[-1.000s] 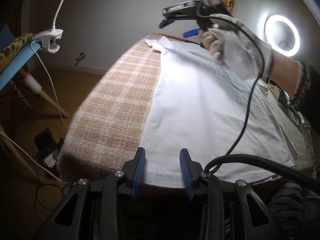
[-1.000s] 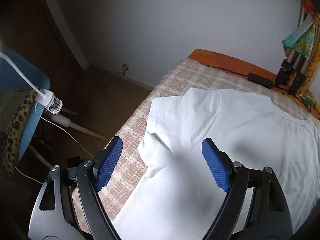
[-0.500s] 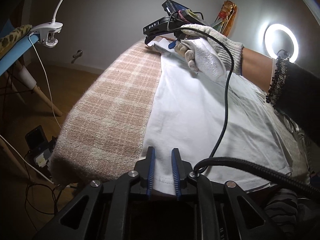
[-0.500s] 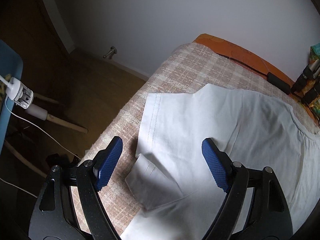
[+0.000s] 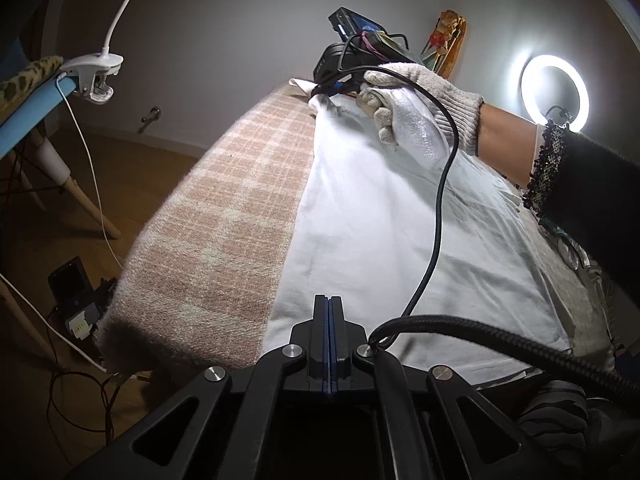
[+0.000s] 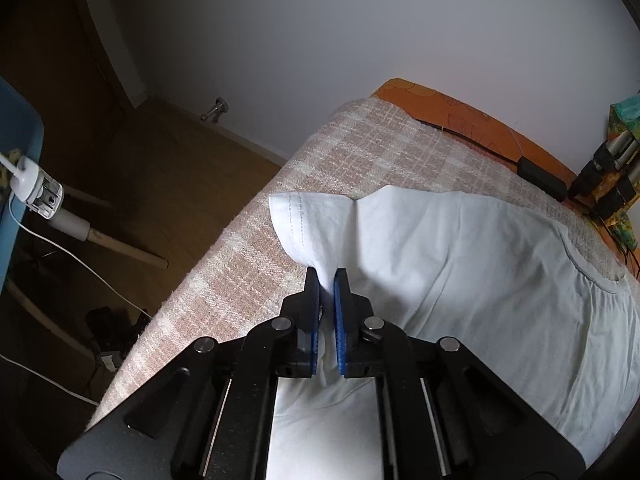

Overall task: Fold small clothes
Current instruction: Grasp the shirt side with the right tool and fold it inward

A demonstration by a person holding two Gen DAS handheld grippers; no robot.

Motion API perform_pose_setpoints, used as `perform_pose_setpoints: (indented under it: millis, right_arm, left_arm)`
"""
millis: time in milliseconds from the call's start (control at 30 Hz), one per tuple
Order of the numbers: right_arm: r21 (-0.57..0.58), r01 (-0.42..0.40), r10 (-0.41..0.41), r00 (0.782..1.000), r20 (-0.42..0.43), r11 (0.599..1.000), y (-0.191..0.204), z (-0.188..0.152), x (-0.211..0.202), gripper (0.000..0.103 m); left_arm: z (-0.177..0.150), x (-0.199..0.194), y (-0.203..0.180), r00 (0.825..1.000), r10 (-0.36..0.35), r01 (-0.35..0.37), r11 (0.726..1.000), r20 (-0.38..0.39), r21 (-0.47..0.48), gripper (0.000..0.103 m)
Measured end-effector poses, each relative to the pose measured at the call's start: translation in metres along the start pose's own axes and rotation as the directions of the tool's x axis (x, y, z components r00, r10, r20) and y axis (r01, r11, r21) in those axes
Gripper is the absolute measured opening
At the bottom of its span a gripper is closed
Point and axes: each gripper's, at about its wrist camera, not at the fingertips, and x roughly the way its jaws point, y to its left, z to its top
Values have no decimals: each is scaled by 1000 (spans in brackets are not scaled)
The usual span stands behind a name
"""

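My left gripper [image 5: 329,320] has its blue-padded fingers pressed together at the near hem of the white cotton T-shirt [image 5: 380,232]; the shirt lies spread over the pink-and-cream plaid blanket [image 5: 224,216] on the bed. The hem itself is hidden behind the fingers, so I assume nothing beyond the pinch. My right gripper [image 6: 327,280] is clamped on a fold by the sleeve [image 6: 304,220]. From the left view, my gloved hand [image 5: 416,112] covers most of that grip.

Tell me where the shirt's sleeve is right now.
In the right wrist view the sleeve lies at the white T-shirt's left edge on the plaid blanket, pinched by the right gripper.
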Motion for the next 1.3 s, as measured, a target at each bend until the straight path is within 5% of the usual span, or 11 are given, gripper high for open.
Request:
perform_pose_setpoints:
  millis: [167,267,433,567,900,1300]
  right_arm:
    - [2,-9,9,999,33,1000,-4,1,-15,7]
    - [-6,-8,8,999,36,1000,-4,0,-18,7]
    - [4,-17,17,999,37,1000,-5,2,-18,7]
    - [12,-29,28,999,43,1000,-8,3,-20,7]
    - [55,-61,56,994,90,997,-31,0,-37,6]
    - [188,-85,53,984,168,979,-121,-39,-81,6]
  left_arm:
    - [-1,-8,1,996,86,-87,996,39,10,0]
    - [0,-4,7,995,97,-97,995,15,3,35]
    - [-4,12,11,992,115,-115,993,-48,5,27]
    - [-6,14,11,994,105,-104,994,-36,12,0]
    - [10,-15,-23,999,-9,7,999,49,42,0]
    - [4,0,-112,988,-148,154,963,-44,222,0]
